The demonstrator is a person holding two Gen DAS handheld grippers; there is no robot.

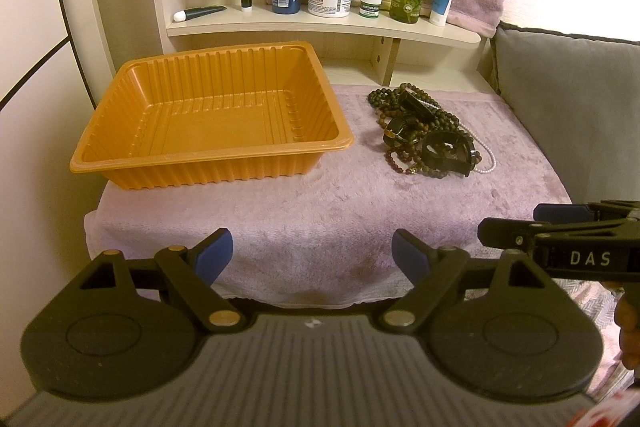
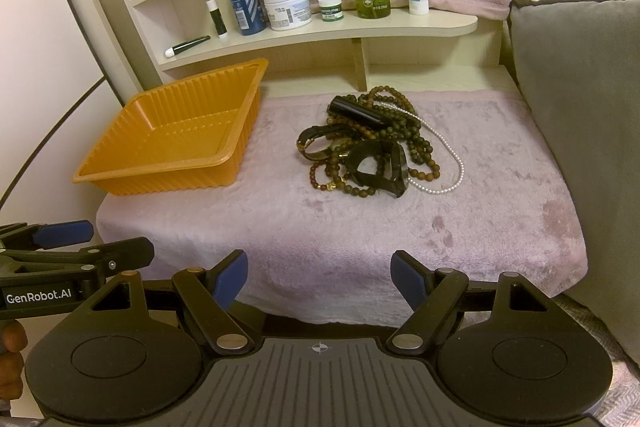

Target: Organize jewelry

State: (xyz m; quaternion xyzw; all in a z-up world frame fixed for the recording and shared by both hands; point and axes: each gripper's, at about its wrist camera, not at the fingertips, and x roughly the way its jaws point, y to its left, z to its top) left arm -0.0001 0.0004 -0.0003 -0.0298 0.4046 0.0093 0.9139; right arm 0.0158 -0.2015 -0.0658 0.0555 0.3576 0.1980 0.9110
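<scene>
Left wrist view shows, from left to right, an orange ribbed tray [image 1: 212,115] standing on the pink towel [image 1: 320,211], and beside it, a little apart, a heap of jewelry [image 1: 428,131]: brown bead strings, black bangles and a thin pearl strand, all tangled together. Behind them a shelf [image 1: 320,25] carries bottles and cream jars. The left gripper [image 1: 312,253] hangs over the near edge of the towel with its blue fingers spread wide, holding nothing. In the right wrist view the tray is at the left and the heap in the middle. The right gripper [image 2: 319,273] also has its fingers spread, with nothing between them.
</scene>
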